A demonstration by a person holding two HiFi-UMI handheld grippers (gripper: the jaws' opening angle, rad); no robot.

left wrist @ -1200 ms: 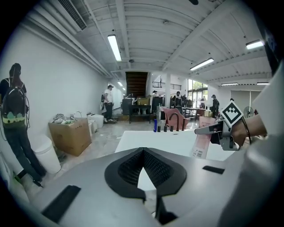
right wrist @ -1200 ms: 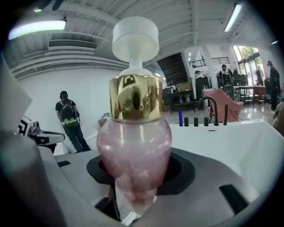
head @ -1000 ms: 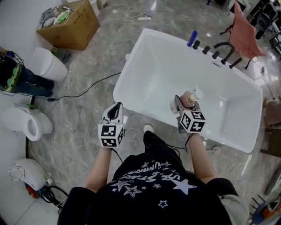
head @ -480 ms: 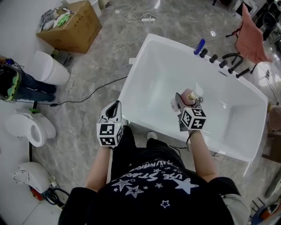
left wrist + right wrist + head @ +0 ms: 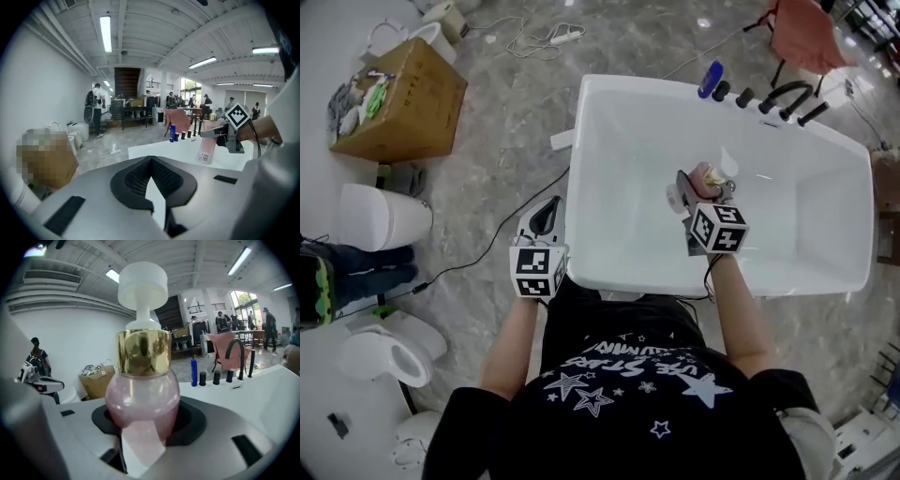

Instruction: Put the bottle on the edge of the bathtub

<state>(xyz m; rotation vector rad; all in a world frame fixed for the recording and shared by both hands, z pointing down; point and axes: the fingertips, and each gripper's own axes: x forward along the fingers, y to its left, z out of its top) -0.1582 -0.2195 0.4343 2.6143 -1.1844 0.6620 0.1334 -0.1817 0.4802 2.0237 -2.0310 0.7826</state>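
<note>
Pink bottle [image 5: 711, 174] held above the bathtub [image 5: 628, 169] — not yet on its edge.
The right gripper [image 5: 698, 187] clamps its round body, upright, over the basin's middle; the left gripper [image 5: 546, 217] — jaws together, empty — hangs outside the tub's near left corner.

Bathtub [image 5: 578, 169] basin open ahead of me; near rim and left rim bare. Far rim, upper right, blocked by blue bottle [image 5: 710, 80], black knobs [image 5: 743, 97], faucet [image 5: 787, 94].

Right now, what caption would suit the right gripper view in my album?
The right gripper holds a pink pump bottle between its jaws above the white bathtub, black faucet beyond.
</note>
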